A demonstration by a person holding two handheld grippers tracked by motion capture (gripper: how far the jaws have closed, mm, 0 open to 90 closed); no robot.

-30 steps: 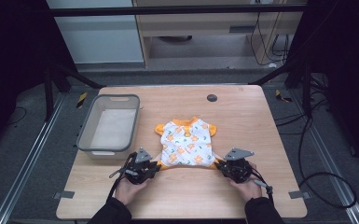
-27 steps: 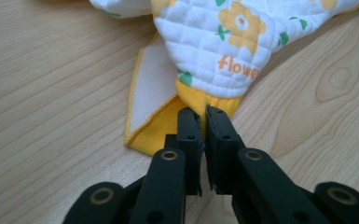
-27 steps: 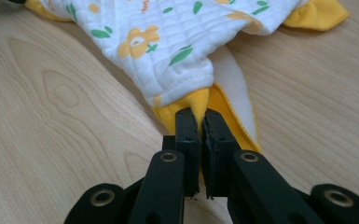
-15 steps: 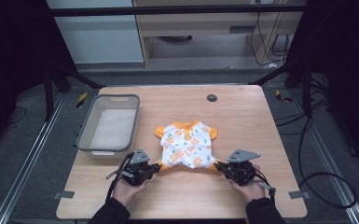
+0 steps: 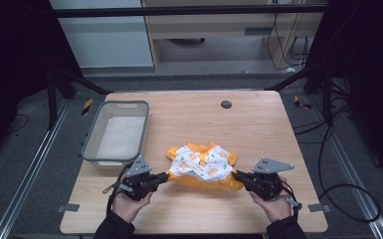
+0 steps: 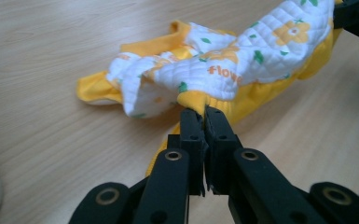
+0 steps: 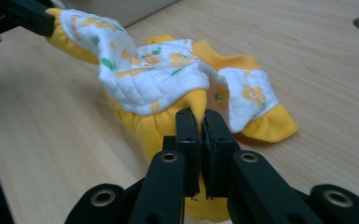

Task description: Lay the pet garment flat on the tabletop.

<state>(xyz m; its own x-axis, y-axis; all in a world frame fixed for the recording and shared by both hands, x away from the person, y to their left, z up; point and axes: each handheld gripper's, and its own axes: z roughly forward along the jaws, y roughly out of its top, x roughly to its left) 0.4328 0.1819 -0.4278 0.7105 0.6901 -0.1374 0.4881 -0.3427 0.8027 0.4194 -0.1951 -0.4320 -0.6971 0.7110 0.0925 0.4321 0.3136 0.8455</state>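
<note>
A small quilted garment [image 5: 201, 167], white with orange flowers and yellow trim, lies near the front of the wooden table [image 5: 258, 124]. My left gripper [image 5: 165, 178] is shut on the yellow hem at its left end [image 6: 193, 100]. My right gripper [image 5: 237, 175] is shut on the yellow hem at the opposite end [image 7: 196, 105]. The garment [image 6: 242, 60] sags between the two grippers, its middle bunched and partly resting on the wood. In the right gripper view the garment [image 7: 158, 70] drapes over the jaws, and the left gripper [image 7: 51, 28] holds its far corner.
A grey plastic bin [image 5: 117, 132] stands at the table's left side, just behind my left hand. A dark round hole [image 5: 226, 104] marks the far middle of the table. Black frame posts and cables surround the table.
Both grippers have pulled toward the table's front edge and a little apart, dragging the garment nearer with them. Both stay shut on its hem.
</note>
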